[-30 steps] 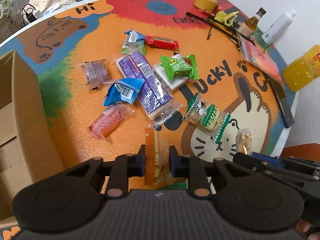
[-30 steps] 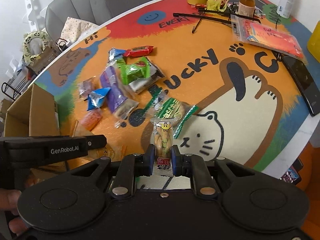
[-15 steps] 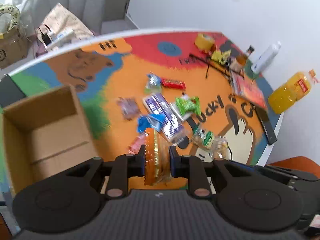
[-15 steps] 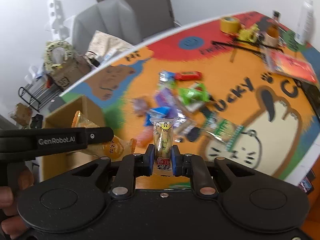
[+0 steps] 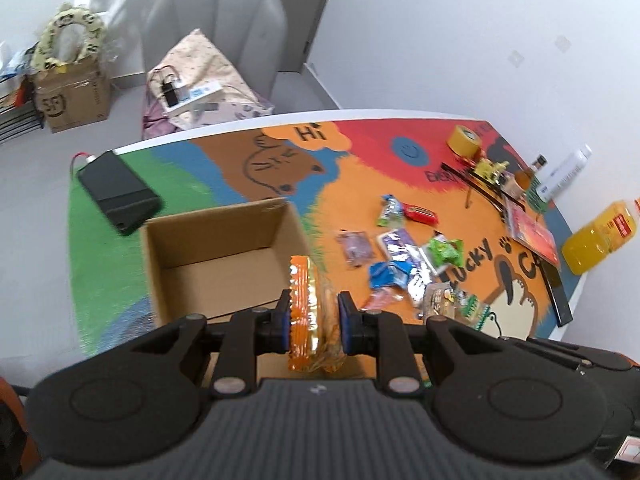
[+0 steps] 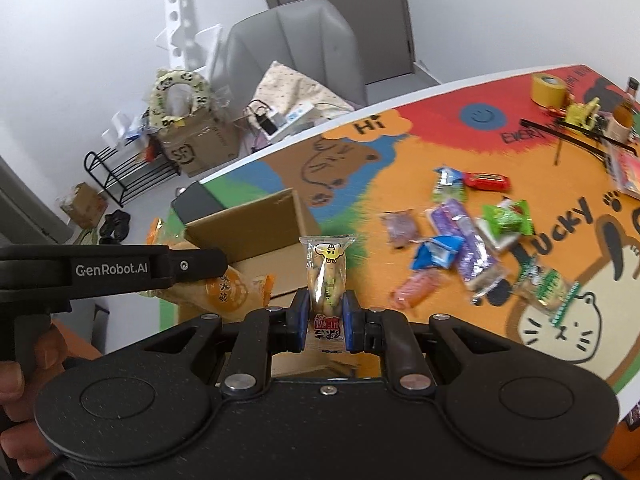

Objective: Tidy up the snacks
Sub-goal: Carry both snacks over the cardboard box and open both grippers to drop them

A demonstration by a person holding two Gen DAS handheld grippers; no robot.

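My left gripper (image 5: pixel 312 326) is shut on an orange snack packet (image 5: pixel 308 312) and holds it in the air over the near right corner of an open cardboard box (image 5: pixel 224 256). That packet (image 6: pixel 230 286) and the left gripper's arm show at the left of the right wrist view. My right gripper (image 6: pixel 325 320) is shut on a clear snack packet with a yellow cartoon face (image 6: pixel 326 276), held upright above the box's near edge (image 6: pixel 256 224). Several loose snacks (image 5: pixel 400 264) lie on the colourful round table (image 5: pixel 360 168) to the right of the box.
A black device (image 5: pixel 118 192) lies on the table left of the box. A tape roll (image 5: pixel 463 142), bottles (image 5: pixel 564 174), an orange juice bottle (image 5: pixel 600 236) and a red packet (image 5: pixel 534 236) crowd the far right edge. A grey chair (image 5: pixel 216 24) stands behind the table.
Both grippers have lifted with their packets and swung left from the snack pile toward the box. The box now sits under and ahead of both grippers.
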